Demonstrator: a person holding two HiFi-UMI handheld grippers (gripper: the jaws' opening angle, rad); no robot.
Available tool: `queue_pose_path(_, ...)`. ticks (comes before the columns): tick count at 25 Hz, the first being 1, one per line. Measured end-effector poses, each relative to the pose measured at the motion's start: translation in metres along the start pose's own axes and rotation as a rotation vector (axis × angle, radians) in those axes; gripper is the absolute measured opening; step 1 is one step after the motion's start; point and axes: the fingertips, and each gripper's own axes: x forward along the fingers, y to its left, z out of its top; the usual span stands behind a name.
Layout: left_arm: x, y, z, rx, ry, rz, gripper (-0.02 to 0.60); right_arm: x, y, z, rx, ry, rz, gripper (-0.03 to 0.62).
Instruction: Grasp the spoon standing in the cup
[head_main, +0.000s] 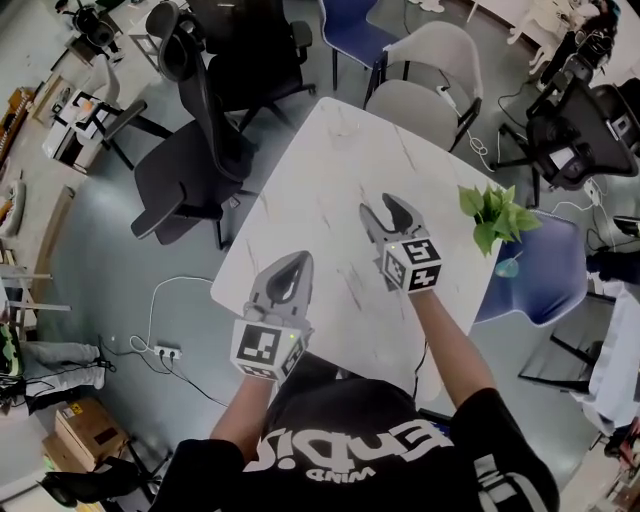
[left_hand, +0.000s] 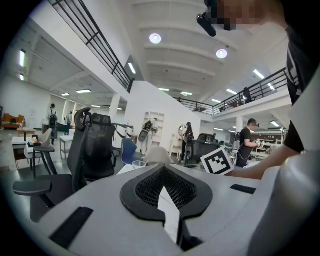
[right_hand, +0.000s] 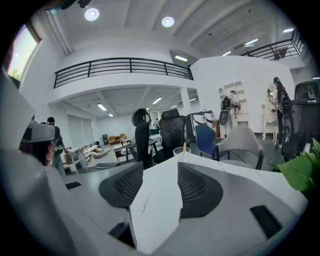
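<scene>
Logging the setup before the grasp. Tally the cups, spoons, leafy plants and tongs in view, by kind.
Cup: 1
Spoon: 1
Leafy plant: 1
Tongs: 2, the left tongs and the right tongs
Total: 5

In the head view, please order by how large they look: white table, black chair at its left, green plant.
1. white table, largest.
2. black chair, second; it sits lower, farther from the camera, so its look may understate it.
3. green plant, smallest.
</scene>
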Motion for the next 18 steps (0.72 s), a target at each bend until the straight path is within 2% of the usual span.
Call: queue_pose_path(18, 0.067, 0.052, -0.03, -0.046, 0.061, -0.017, 0.014, 0.114, -0.068, 0.011, 0.004, 0.015, -0.071, 0.187)
